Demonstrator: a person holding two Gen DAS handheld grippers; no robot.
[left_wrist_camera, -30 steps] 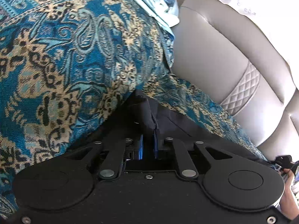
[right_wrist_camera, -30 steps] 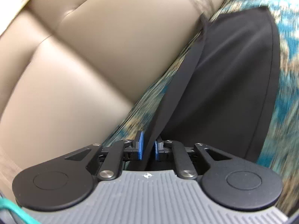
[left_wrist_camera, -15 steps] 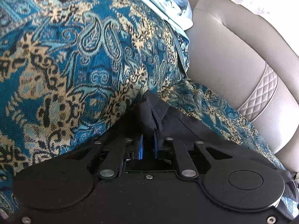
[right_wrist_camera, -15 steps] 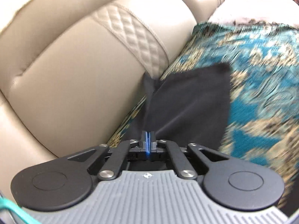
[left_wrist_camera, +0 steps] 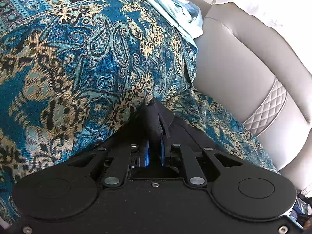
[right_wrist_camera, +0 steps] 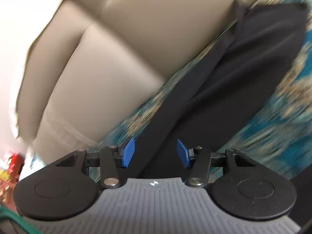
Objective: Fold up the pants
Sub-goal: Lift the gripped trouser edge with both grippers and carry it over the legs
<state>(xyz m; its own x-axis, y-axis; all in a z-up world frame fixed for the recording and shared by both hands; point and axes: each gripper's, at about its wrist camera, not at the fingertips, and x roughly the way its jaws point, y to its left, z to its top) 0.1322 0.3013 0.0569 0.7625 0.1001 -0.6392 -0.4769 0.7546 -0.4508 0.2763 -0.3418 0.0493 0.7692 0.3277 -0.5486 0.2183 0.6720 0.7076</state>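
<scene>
My left gripper [left_wrist_camera: 155, 153] is pinching a bunched fold of the black pants [left_wrist_camera: 156, 117] between its blue pads [left_wrist_camera: 147, 153], which are pressed close together on the cloth. The pants lie on a blue, gold and black paisley throw [left_wrist_camera: 78, 58], and I use that throw as the landmark. The bunched fabric stands up just ahead of the pads, with the rest of the pants spreading right across the throw. At the throw's far edge lies a pale blue folded cloth [left_wrist_camera: 175, 11]. Beside the throw on the right rises a beige leather sofa back [left_wrist_camera: 243, 68] with a quilted diamond-stitched band [left_wrist_camera: 267, 107]. A white cloth [left_wrist_camera: 263, 2] hangs over the sofa's top; faint marks on it are too small to read.

In the right wrist view, which is blurred, my right gripper [right_wrist_camera: 155, 155] is spread wide, its blue pads [right_wrist_camera: 127, 154] well apart and holding nothing. A long dark edge of the pants [right_wrist_camera: 243, 62] runs between them and away across the throw [right_wrist_camera: 282, 107]. The sofa back [right_wrist_camera: 117, 58] is to the left of the throw. No brand or label can be read.
</scene>
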